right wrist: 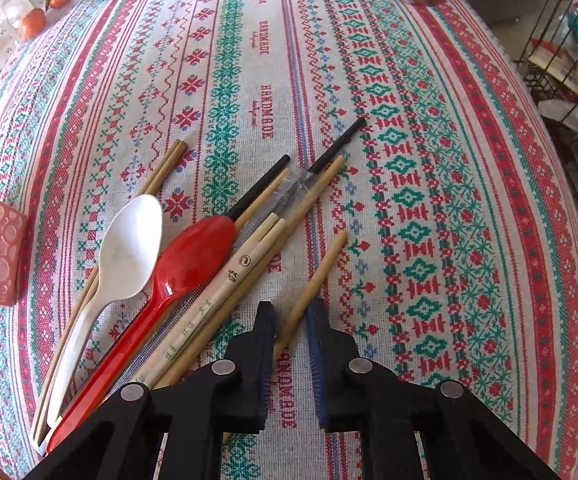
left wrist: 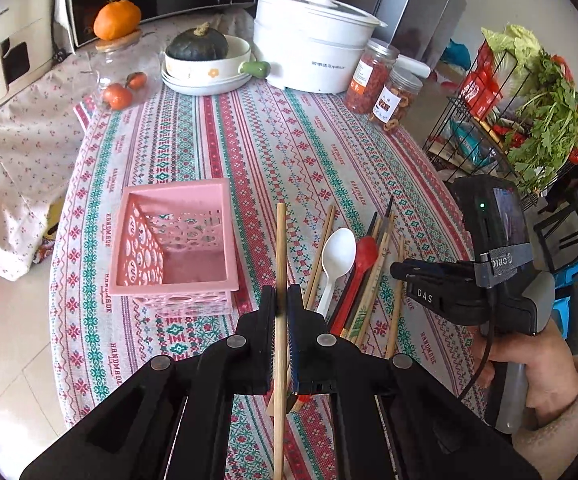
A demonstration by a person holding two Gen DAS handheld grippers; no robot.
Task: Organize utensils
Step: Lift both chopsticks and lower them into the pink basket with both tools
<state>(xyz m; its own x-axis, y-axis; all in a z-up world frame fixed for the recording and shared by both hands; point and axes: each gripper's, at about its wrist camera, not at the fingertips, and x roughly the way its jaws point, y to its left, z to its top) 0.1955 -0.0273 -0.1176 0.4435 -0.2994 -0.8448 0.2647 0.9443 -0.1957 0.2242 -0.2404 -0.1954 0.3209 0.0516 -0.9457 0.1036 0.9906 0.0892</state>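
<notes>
Left gripper [left wrist: 282,300] is pressed together on a plain, pale wooden chopstick [left wrist: 281,240], which runs straight along the gripper's own line and pokes out well past the fingertips. The pink perforated plastic basket [left wrist: 177,192] sits just ahead and to the left of those tips, empty and open-topped, so I'd say the next move is a short swing left and then a tip-down. This hand is clearly the nearer one to it.

The left gripper pitches steeply down over the patterned tablecloth [left wrist: 289,140]. To its right, the right gripper [right wrist: 291,320] points down at the pile, its jaws straddling a second bare wooden chopstick [right wrist: 321,268] that lies angled up to the right. A sliver of gap shows, so it isn't pinched yet. The white plastic spoon [right wrist: 129,248] and red plastic spoon [right wrist: 193,252] lie off to its left.
</notes>
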